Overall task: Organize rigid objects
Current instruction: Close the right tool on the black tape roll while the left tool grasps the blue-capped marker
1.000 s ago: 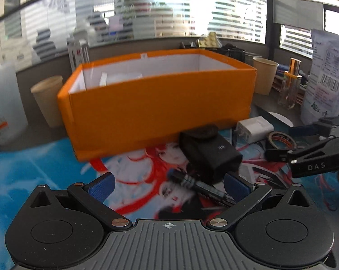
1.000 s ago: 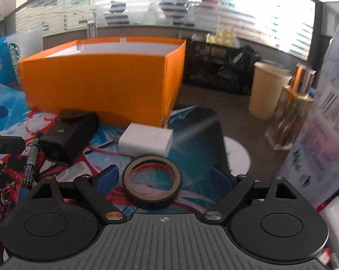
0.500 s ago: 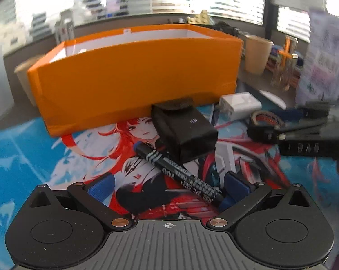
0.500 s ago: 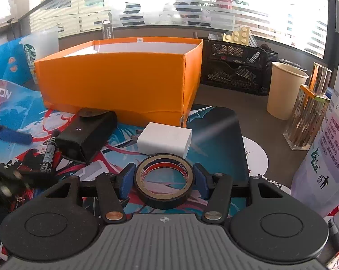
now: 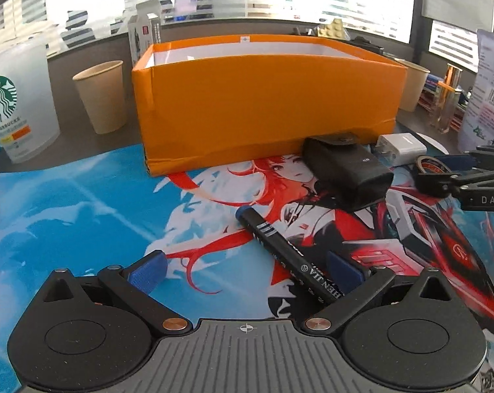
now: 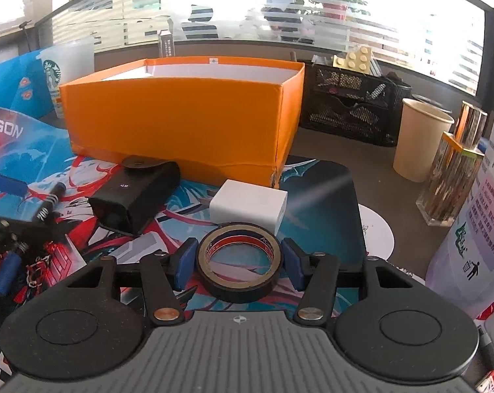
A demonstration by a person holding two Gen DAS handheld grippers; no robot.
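An open orange box (image 5: pixel 266 98) stands at the back of the printed desk mat; it also shows in the right wrist view (image 6: pixel 181 114). My right gripper (image 6: pixel 238 258) is shut on a black tape roll (image 6: pixel 239 271), just above the mat. A white charger (image 6: pixel 250 204) and a black pouch (image 6: pixel 135 195) lie just beyond it. My left gripper (image 5: pixel 245 267) is open, low over the mat. A black marker (image 5: pixel 286 249) lies slanted between its fingers, its near end against the right fingertip (image 5: pixel 343 268). The pouch (image 5: pixel 345 172) lies beyond the marker.
Paper cups (image 5: pixel 101 96) (image 6: pixel 417 137), a Starbucks cup (image 5: pixel 14 98), a black mesh organizer (image 6: pixel 348 104), a clear glass bottle (image 6: pixel 453 177) and a printed bag (image 6: pixel 476 229) surround the mat. The right gripper shows at the right edge of the left wrist view (image 5: pixel 469 183).
My right gripper has closed on the tape roll. My left gripper has drawn back and shifted left, so the marker now lies further to the right between its fingers.
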